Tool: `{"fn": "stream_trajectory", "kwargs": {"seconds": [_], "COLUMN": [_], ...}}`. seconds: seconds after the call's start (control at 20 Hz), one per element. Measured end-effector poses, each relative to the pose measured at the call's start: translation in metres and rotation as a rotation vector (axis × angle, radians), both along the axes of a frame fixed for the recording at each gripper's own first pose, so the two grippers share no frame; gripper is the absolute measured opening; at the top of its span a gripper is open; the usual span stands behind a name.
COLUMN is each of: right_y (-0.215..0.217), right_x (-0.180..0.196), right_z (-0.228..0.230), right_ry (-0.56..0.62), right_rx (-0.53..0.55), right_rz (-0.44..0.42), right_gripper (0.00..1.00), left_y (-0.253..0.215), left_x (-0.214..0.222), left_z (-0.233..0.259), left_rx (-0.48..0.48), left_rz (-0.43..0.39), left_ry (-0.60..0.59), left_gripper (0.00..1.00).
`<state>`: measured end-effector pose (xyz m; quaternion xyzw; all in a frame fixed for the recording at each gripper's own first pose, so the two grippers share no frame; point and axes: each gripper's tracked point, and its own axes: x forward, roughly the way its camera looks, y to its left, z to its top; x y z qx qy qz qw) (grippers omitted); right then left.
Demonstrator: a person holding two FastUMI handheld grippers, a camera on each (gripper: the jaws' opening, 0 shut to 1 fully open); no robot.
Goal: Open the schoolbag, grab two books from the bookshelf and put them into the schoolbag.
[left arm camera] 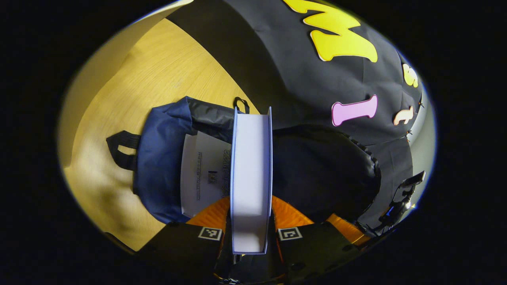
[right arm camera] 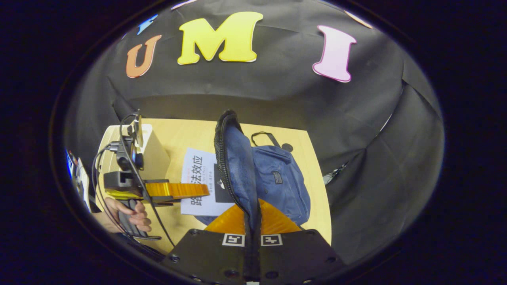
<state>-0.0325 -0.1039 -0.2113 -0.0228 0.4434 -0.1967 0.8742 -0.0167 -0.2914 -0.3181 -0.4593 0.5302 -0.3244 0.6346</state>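
The navy schoolbag point(left arm camera: 162, 158) lies on the wooden table with its mouth open. A white book point(left arm camera: 204, 174) with dark print lies flat inside it. My left gripper point(left arm camera: 251, 204) is shut on a second, thick book point(left arm camera: 251, 174), seen edge-on and held over the bag's mouth. My right gripper point(right arm camera: 252, 208) is shut on the bag's zipped flap point(right arm camera: 235, 166) and holds it upright. From the right gripper view, the left gripper point(right arm camera: 198, 190) reaches in from the left, a hand point(right arm camera: 130, 215) holding it. One finger lies over a white cover point(right arm camera: 198, 174); which book that is I cannot tell.
A white bookshelf block point(right arm camera: 154, 152) stands at the table's far left corner, behind the left gripper. Bare wooden table point(left arm camera: 158, 71) lies beyond the bag, with its carry strap point(left arm camera: 121, 150) sticking out. The black cloth wall closes in behind. The right gripper point(left arm camera: 404, 196) shows past the raised flap.
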Motion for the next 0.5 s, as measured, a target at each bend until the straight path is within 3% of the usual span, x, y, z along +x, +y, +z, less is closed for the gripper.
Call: {"fn": "stream_trajectory", "kwargs": {"seconds": [0.5], "right_y": [0.005], "right_x": [0.006], "right_z": [0.001], "right_ry": [0.02], "right_rx": [-0.023], "right_rz": [0.018], "right_gripper": [0.0], "left_y": [-0.043], "left_x": [0.004], "left_z": [-0.024], "left_rx": [-0.106], "left_rz": [-0.028], "left_ry": [0.036], "left_gripper": [0.38]}}
